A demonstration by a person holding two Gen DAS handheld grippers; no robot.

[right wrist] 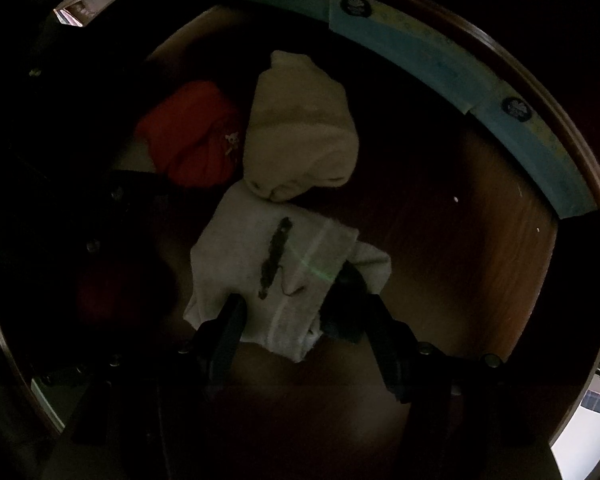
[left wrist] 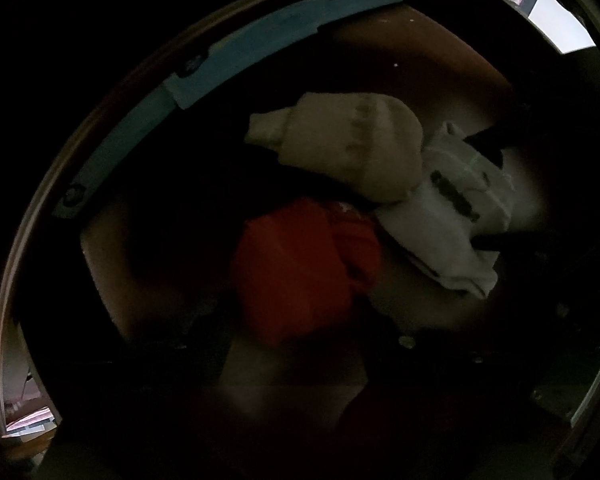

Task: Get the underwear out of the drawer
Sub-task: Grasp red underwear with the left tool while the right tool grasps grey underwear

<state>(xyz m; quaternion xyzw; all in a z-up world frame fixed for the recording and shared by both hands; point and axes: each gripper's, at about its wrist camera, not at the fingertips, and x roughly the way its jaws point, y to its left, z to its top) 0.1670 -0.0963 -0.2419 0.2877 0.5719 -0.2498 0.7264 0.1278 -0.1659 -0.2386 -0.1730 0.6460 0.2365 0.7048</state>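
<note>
Three folded garments lie in a dark wooden drawer (right wrist: 480, 240). A white one with a dark stripe (right wrist: 276, 272) is nearest, a beige one (right wrist: 300, 132) behind it, a red one (right wrist: 188, 136) to the left. My right gripper (right wrist: 296, 304) is open, its fingers straddling the white garment's near edge. In the left wrist view the red garment (left wrist: 300, 268) lies centre, the beige one (left wrist: 348, 148) above, the white one (left wrist: 448, 220) at right with the right gripper's dark fingers (left wrist: 488, 140) on it. My left gripper's fingers are too dark to make out.
A pale blue paper liner (right wrist: 440, 52) runs along the drawer's far wall, also in the left wrist view (left wrist: 228, 60). The drawer's rim (right wrist: 560, 120) curves around the scene. Bare wooden floor (left wrist: 440, 48) shows beside the garments.
</note>
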